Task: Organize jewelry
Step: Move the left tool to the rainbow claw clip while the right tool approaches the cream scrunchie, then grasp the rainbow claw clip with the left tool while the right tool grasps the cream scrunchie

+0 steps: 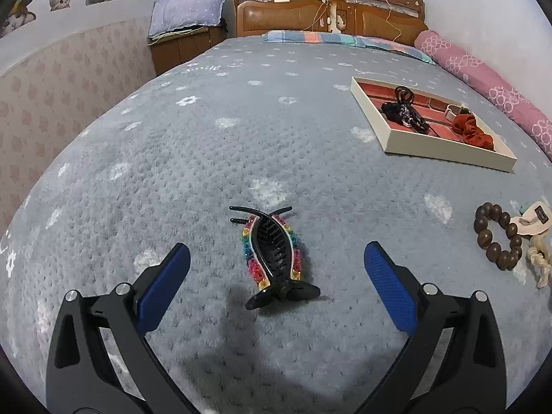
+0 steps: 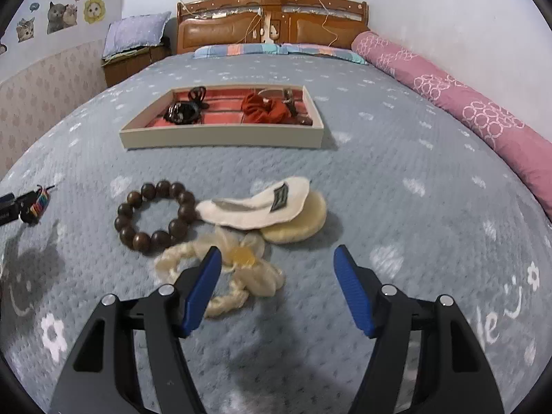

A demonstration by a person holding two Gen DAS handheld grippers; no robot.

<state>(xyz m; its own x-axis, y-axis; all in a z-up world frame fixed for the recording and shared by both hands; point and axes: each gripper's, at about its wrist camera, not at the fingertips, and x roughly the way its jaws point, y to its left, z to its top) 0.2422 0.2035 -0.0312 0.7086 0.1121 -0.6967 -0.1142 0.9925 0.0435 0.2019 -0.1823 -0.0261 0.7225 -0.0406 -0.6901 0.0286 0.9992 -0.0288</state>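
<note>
A rainbow-beaded black hair claw clip [image 1: 272, 255] lies on the grey bedspread. My left gripper [image 1: 276, 258] is open, one finger on each side of the clip, not touching it. My right gripper [image 2: 277, 257] is open over a cream flower hair tie [image 2: 238, 269]. Beyond it lie a brown wooden bead bracelet [image 2: 155, 215] and cream fabric hair clips [image 2: 262, 207]. A cream tray with red lining [image 2: 220, 136] holds black clips [image 2: 183, 112] and a rust scrunchie [image 2: 265, 108]. The tray also shows in the left wrist view [image 1: 445, 145].
The bed has a wooden headboard [image 2: 272, 24] at the far end. A pink bolster [image 2: 476, 110] runs along the right wall. A nightstand with a purple pillow [image 1: 186, 13] stands at the far left. The left gripper tip and rainbow clip show at the right view's left edge [image 2: 31, 205].
</note>
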